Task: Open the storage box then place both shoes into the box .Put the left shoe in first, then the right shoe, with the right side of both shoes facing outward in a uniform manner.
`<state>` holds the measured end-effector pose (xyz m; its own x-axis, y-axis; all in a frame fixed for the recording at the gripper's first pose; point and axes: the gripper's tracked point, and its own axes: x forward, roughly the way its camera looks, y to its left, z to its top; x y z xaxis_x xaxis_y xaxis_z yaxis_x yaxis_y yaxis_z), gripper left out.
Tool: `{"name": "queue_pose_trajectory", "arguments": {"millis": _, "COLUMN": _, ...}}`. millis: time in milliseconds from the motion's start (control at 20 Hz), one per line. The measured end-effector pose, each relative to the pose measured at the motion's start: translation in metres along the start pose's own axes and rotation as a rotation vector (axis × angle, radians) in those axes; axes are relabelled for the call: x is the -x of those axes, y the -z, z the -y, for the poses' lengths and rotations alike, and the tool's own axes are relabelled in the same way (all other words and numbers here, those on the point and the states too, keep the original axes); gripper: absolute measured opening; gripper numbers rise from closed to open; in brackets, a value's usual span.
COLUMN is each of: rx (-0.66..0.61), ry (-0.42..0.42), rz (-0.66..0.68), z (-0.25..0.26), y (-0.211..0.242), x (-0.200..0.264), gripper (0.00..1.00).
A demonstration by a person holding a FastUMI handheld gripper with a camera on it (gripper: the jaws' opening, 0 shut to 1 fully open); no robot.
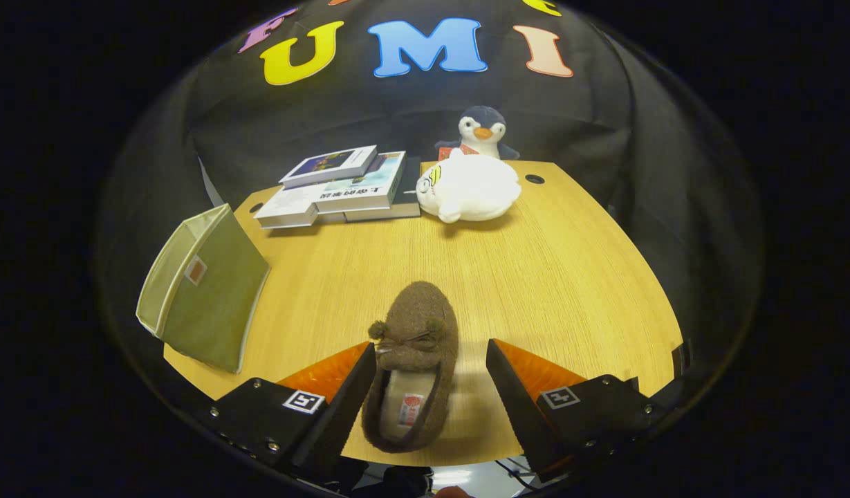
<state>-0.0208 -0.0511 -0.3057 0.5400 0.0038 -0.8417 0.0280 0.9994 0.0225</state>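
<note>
Far end of my wooden table (570, 263): stacked books (342, 190), white plush (469, 190), penguin plush (482, 131) behind it.

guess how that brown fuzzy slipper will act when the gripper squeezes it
The slipper, lying between the open gripper fingers, looks soft, so its sides will probably cave in. It seems light. Its fuzzy surface should resist slipping, and lying flat on the table it is unlikely to roll.

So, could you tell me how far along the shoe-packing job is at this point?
The green fabric storage box stands at the table's left edge; whether it is properly opened I cannot tell. In hand: the open gripper straddles one brown fuzzy slipper, fingers beside it without clamping. Left: grip it, box it, then the second shoe.
</note>
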Motion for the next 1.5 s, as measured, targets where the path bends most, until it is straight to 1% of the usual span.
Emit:
{"name": "queue_pose_trajectory", "arguments": {"millis": 300, "rx": 0.031, "ry": 0.009, "rz": -0.089, "z": 0.016, "y": 0.035, "x": -0.02, "gripper": 0.98}}
{"name": "queue_pose_trajectory", "arguments": {"millis": 450, "rx": 0.046, "ry": 0.012, "rz": -0.126, "z": 0.02, "y": 0.043, "x": -0.033, "gripper": 0.98}}
{"name": "queue_pose_trajectory", "arguments": {"millis": 600, "rx": 0.028, "ry": 0.004, "rz": -0.152, "z": 0.02, "y": 0.049, "x": -0.044, "gripper": 0.98}}
{"name": "queue_pose_trajectory", "arguments": {"millis": 700, "rx": 0.014, "ry": -0.003, "rz": -0.171, "z": 0.019, "y": 0.051, "x": -0.05, "gripper": 0.9}}
{"name": "queue_pose_trajectory", "arguments": {"millis": 750, "rx": 0.001, "ry": -0.014, "rz": -0.179, "z": 0.017, "y": 0.053, "x": -0.051, "gripper": 0.81}}
{"name": "queue_pose_trajectory", "arguments": {"millis": 900, "rx": -0.035, "ry": -0.047, "rz": -0.194, "z": 0.009, "y": 0.053, "x": -0.054, "gripper": 0.63}}
{"name": "queue_pose_trajectory", "arguments": {"millis": 950, "rx": -0.049, "ry": -0.058, "rz": -0.2, "z": 0.005, "y": 0.054, "x": -0.054, "gripper": 0.51}}
{"name": "queue_pose_trajectory", "arguments": {"millis": 1000, "rx": -0.064, "ry": -0.055, "rz": -0.206, "z": 0.004, "y": 0.053, "x": -0.055, "gripper": 0.44}}
{"name": "queue_pose_trajectory", "arguments": {"millis": 1050, "rx": -0.078, "ry": -0.05, "rz": -0.213, "z": 0.005, "y": 0.054, "x": -0.055, "gripper": 0.32}}
{"name": "queue_pose_trajectory", "arguments": {"millis": 1150, "rx": -0.102, "ry": -0.029, "rz": -0.228, "z": 0.007, "y": 0.054, "x": -0.054, "gripper": 0.32}}
{"name": "queue_pose_trajectory", "arguments": {"millis": 1200, "rx": -0.15, "ry": 0.013, "rz": -0.209, "z": 0.019, "y": 0.052, "x": -0.051, "gripper": 0.32}}
{"name": "queue_pose_trajectory", "arguments": {"millis": 1250, "rx": -0.196, "ry": 0.012, "rz": -0.217, "z": 0.016, "y": 0.05, "x": -0.052, "gripper": 0.02}}
{"name": "queue_pose_trajectory", "arguments": {"millis": 1350, "rx": -0.273, "ry": -0.015, "rz": -0.241, "z": 0.01, "y": 0.051, "x": -0.048, "gripper": 0.02}}
{"name": "queue_pose_trajectory", "arguments": {"millis": 1500, "rx": -0.308, "ry": 0.005, "rz": -0.226, "z": 0.011, "y": 0.042, "x": -0.039, "gripper": 0.02}}
